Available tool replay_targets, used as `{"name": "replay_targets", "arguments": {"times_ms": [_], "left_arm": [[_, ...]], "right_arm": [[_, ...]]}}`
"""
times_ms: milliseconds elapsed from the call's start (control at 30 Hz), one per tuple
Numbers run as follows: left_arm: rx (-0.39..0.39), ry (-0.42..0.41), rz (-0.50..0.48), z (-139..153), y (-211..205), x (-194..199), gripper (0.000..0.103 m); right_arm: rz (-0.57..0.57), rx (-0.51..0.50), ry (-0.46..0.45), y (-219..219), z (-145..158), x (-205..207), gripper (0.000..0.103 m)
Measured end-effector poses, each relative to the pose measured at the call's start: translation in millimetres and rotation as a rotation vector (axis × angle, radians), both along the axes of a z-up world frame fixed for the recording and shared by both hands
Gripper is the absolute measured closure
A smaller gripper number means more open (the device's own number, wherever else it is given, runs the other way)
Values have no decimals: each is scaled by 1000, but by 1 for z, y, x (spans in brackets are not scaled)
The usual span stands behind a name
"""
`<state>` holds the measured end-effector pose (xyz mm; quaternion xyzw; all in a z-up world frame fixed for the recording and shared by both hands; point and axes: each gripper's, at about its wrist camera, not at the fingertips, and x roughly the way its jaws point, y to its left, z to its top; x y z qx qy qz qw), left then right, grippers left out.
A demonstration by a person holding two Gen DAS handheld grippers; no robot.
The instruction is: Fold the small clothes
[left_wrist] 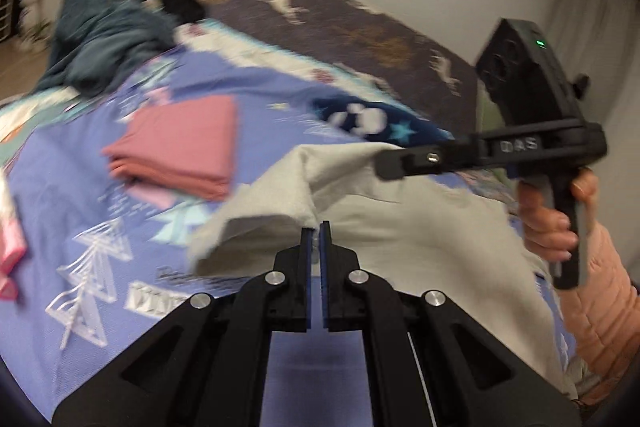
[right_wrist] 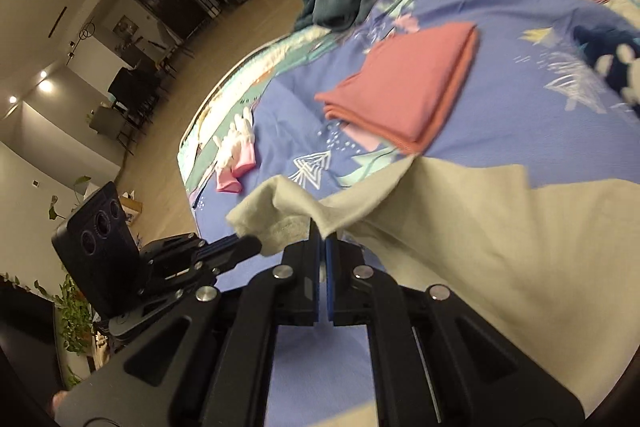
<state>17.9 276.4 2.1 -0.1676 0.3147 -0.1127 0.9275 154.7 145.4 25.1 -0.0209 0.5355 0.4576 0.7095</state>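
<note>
Both grippers, left (left_wrist: 316, 227) and right (right_wrist: 323, 235), fingers clamped on beige garment (right_wrist: 480, 247) edge.

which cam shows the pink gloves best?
Right wrist view: the pink gloves lie whole and fairly sharp near the edge of the blue bedspread. Left wrist view catches only a blurred pink sliver at its left edge.

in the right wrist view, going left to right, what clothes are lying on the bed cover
pink and white socks → pink folded cloth → navy patterned cloth at the right edge. The teal pile and the held beige garment overlap these across the width, so they are left out.
</note>
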Motion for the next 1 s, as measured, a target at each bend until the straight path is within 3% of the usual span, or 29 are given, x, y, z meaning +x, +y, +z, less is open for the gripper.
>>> {"name": "replay_targets", "arguments": {"times_ms": [167,267,467,567,600,633,700,900,1000], "left_arm": [[2,-54,-241,28,-102,10,100],[6,-47,-381,33,-166,23,100],[67,26,-545,14,-273,41,100],[138,55,-531,-1,-291,41,95],[160,59,-513,-5,-291,38,86],[188,62,-483,-9,-289,35,81],[245,51,-415,-14,-279,29,66],[380,78,-274,-34,-244,19,56],[414,111,-174,-44,-218,24,49]], "right_arm": [[-118,-7,-72,-104,34,-2,101],[-184,-24,-93,-162,41,-2,101],[-360,-80,-57,-269,15,0,100],[-485,-98,-37,-311,-9,3,91],[-535,-109,-33,-325,-19,4,74],[-573,-113,-28,-337,-27,3,67],[-597,-96,3,-351,-41,-2,67],[-607,-43,100,-369,-73,-32,64],[-588,11,166,-362,-86,-47,56]]}}
